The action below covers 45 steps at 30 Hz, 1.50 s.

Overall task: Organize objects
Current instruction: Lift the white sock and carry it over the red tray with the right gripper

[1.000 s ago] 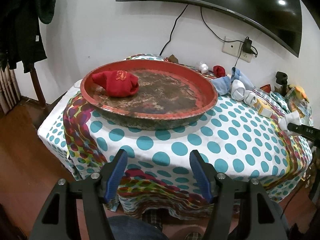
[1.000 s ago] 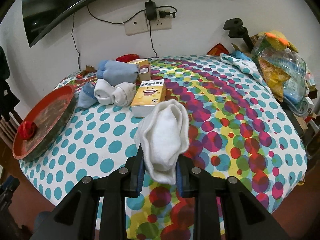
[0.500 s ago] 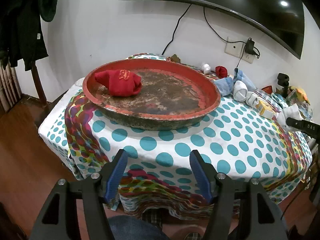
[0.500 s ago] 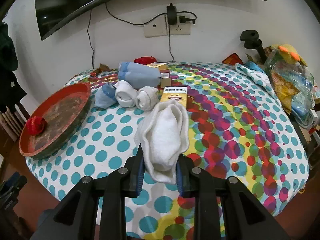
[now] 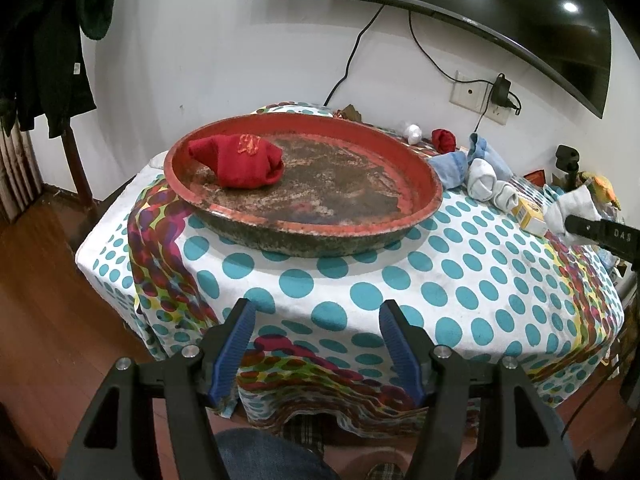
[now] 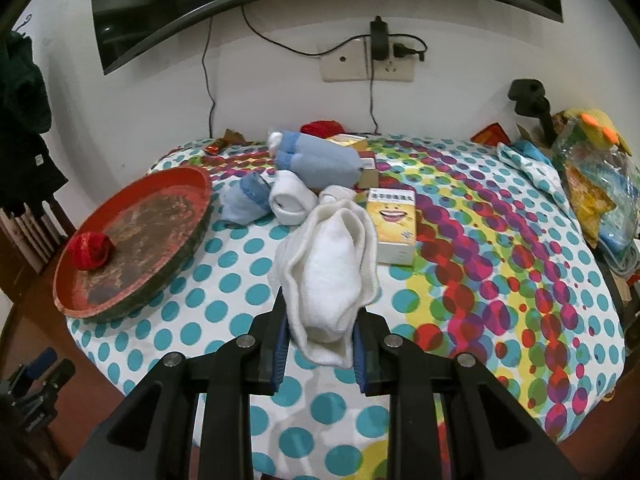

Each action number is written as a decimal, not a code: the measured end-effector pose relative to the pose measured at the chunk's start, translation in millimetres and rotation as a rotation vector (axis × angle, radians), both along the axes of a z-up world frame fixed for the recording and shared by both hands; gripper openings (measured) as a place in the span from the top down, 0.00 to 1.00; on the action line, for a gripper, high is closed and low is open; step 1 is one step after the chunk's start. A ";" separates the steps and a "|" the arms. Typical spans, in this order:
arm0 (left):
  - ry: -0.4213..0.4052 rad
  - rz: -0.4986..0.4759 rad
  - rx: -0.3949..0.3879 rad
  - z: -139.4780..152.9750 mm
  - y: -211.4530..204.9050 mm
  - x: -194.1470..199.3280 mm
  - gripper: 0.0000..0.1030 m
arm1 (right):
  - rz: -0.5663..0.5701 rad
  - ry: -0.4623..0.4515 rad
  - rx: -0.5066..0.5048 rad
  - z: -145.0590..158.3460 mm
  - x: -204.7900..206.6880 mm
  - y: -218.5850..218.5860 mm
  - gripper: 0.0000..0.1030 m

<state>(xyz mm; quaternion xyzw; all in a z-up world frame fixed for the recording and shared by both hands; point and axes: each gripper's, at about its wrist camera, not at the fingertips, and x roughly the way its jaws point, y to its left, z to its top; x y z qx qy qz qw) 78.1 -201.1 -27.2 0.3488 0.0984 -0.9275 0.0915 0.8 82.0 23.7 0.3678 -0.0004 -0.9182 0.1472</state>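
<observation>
My right gripper (image 6: 319,330) is shut on a rolled white sock (image 6: 330,268), held above the dotted tablecloth; the same sock (image 5: 570,210) shows at the right edge of the left wrist view. A worn red round tray (image 6: 200,216) sits at the table's left with a rolled red sock (image 6: 91,250) in it. In the left wrist view the tray (image 5: 416,160) and red sock (image 5: 240,162) lie ahead of my left gripper (image 5: 314,330), which is open, holds nothing, and hovers at the table's near edge.
Blue and white rolled socks (image 6: 316,162) lie behind the held one, with a yellow box (image 6: 394,226) to the right. Another red sock (image 6: 320,128) sits by the wall. Bags and clutter (image 6: 600,184) crowd the right edge. A screen and wall socket hang above.
My right gripper has carried the white sock leftward and a little up, bringing the red tray further into its view. The left gripper has stayed still and open.
</observation>
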 end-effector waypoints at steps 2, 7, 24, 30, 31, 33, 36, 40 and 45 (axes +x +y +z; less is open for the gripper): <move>-0.001 0.000 0.001 -0.4 0.0 -0.1 0.36 | 0.012 0.005 0.002 2.4 -0.8 -7.3 0.76; -0.001 0.000 0.001 -0.2 -0.8 -0.3 0.36 | 0.045 0.015 0.003 7.3 -2.4 -27.5 0.76; -0.009 0.003 0.014 -3.0 -2.3 -1.0 0.36 | 0.164 0.049 0.033 21.1 -6.2 -103.5 0.76; -0.015 0.007 0.030 -4.7 -4.5 -2.2 0.36 | 0.194 0.044 0.049 18.7 -10.4 -125.1 0.76; -0.017 0.005 0.032 -5.2 -4.5 -2.3 0.36 | 0.200 0.043 0.055 17.7 -12.0 -129.8 0.76; -0.022 0.002 0.036 -6.4 -5.0 -3.0 0.36 | 0.214 0.040 0.066 16.7 -15.1 -139.4 0.76; -0.030 -0.001 0.047 -8.5 -5.4 -4.2 0.36 | 0.237 0.039 0.090 14.0 -21.6 -158.8 0.76; -0.039 -0.008 0.056 -11.7 -7.5 -6.1 0.36 | 0.280 0.033 0.132 7.7 -31.9 -191.8 0.76; -0.047 -0.008 0.085 -13.5 -14.2 -9.1 0.36 | 0.315 0.012 0.162 -0.9 -50.5 -229.5 0.76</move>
